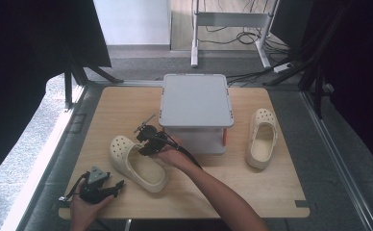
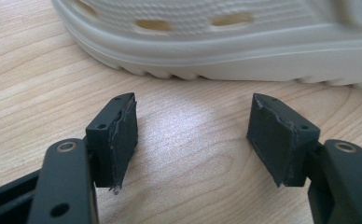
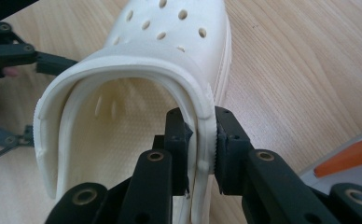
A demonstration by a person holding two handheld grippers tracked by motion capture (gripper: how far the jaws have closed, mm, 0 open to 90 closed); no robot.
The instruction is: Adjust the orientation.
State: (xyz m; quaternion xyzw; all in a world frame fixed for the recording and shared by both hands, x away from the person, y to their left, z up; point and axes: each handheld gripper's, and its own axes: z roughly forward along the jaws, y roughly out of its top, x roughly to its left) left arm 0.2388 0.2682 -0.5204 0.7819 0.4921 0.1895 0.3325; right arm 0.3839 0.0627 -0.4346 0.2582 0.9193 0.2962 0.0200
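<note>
A cream clog (image 1: 139, 166) with holes over its toe lies on the wooden table at front left, toe pointing away. My right gripper (image 1: 146, 142) reaches in from the right and is shut on the clog's side wall (image 3: 202, 100), one jaw inside the shoe and one outside, by the opening's rim. My left gripper (image 1: 117, 185) rests low near the table's front left corner. Its jaws (image 2: 193, 107) stand open over bare wood with nothing between them, and the clog's ribbed sole edge (image 2: 244, 51) lies just beyond the tips.
A second cream clog (image 1: 262, 137) lies at the right side of the table (image 1: 271, 187). A grey lidded box (image 1: 196, 103) with an orange part (image 1: 224, 137) on its side stands at the back middle, close behind my right gripper. Bare wood stretches along the front right.
</note>
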